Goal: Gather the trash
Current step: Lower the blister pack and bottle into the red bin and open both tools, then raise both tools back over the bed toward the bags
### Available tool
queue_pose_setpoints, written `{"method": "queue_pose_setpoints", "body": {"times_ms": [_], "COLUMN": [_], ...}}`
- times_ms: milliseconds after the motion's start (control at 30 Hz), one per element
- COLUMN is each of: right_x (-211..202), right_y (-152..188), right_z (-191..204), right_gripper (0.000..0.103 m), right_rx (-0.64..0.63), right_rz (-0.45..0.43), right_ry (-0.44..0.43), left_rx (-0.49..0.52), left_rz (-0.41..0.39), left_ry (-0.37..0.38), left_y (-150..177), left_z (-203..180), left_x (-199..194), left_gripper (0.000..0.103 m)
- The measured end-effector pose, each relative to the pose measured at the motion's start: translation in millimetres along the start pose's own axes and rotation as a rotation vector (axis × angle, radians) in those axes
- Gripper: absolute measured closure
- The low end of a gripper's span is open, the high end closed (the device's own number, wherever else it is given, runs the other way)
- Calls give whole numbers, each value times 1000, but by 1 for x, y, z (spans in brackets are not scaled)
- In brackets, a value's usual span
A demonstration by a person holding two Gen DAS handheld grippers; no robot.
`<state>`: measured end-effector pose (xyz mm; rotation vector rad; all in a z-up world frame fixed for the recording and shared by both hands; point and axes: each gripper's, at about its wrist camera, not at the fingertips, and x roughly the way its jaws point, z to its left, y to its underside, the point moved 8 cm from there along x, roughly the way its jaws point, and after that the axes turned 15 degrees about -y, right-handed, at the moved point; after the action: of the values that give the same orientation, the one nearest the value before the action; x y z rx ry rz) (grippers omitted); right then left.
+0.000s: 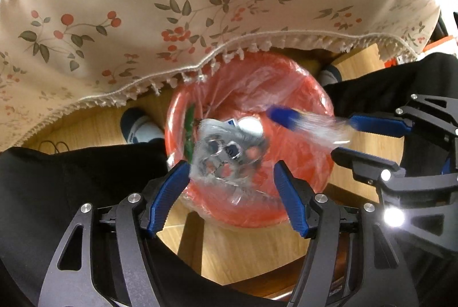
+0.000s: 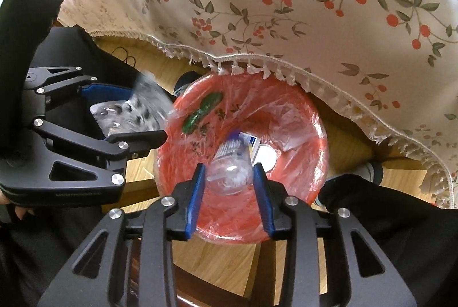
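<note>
- Progress: red bin (image 2: 300,118) w/ clear liner sits on the wood floor, centre of both views, partly under the fringe of the floral tablecloth (image 2: 286,6). Already inside: a green scrap (image 2: 201,112) at upper left of the bin, a small box (image 2: 249,142) and a white round lid (image 2: 266,156) near the middle. So some trash looks collected.
- Two items at the drop stage, both over or at the bin mouth, both motion-blurred.
- Left gripper (image 1: 232,178): fingers spread wide apart, lower centre of the left view. Empty blister pack (image 1: 226,155) sits between them, touching or just beside the left pad only; looks let go and falling, tho blur makes that a judgement. Right view shows the same pack (image 2: 134,112) at mid left, by the bin's rim.
- Right gripper (image 2: 229,178): fingers close-set w/ a clear plastic bottle (image 2: 229,166), blue cap end pointing down into the bin. Pads appear to touch both sides, so prob clamped, but bottle is blurred; can't tell for sure if grip is loosening.
- Pose: both grippers point down at the bin from above, left one coming in from the left side, right one from the right, tips near each other over the opening.
- Left to do: bottle must drop in; any trash on the table isn't in view, so can't say what remains.
</note>
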<state>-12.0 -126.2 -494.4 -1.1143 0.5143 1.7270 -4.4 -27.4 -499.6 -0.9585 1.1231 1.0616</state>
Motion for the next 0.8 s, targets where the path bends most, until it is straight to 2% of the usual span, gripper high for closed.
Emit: {"method": "queue_pose_setpoints", "body": {"times_ms": [67, 133, 200, 233, 400, 500, 567, 600, 667, 733, 800], "right_x": [0, 0, -2, -2, -10, -19, -28, -32, -44, -59, -78], "right_y": [0, 0, 0, 0, -2, -5, -7, -8, -11, -15, -20], "right_z": [0, 0, 0, 0, -2, -4, -5, -6, -9, -11, -14], "right_gripper": [57, 56, 51, 46, 37, 27, 14, 11, 8, 5, 5], "right_rx": [1, 0, 0, 0, 4, 7, 4, 3, 10, 20, 37], "right_rz": [2, 1, -4, -8, -33, -61, -88, -101, -138, -186, -250], "right_ry": [-2, 0, 3, 5, 15, 34, 70, 83, 118, 126, 123], "left_rx": [0, 2, 4, 6, -2, -26, -47, -56, -65, -68, -64], "left_rz": [6, 11, 12, 12, 9, 1, -18, -31, -66, -125, -150], "left_ry": [1, -2, -6, -9, -20, -20, -19, -22, -48, -94, -123], "left_y": [0, 0, 0, 0, -1, -3, -6, -7, -13, -20, -27], "left_z": [0, 0, 0, 0, 2, 6, 11, 13, 19, 26, 32], "left_x": [1, 3, 3, 3, 2, -2, -8, -13, -25, -43, -57], "left_gripper": [35, 31, 26, 26, 23, 22, 22, 20, 6, 6, 6]}}
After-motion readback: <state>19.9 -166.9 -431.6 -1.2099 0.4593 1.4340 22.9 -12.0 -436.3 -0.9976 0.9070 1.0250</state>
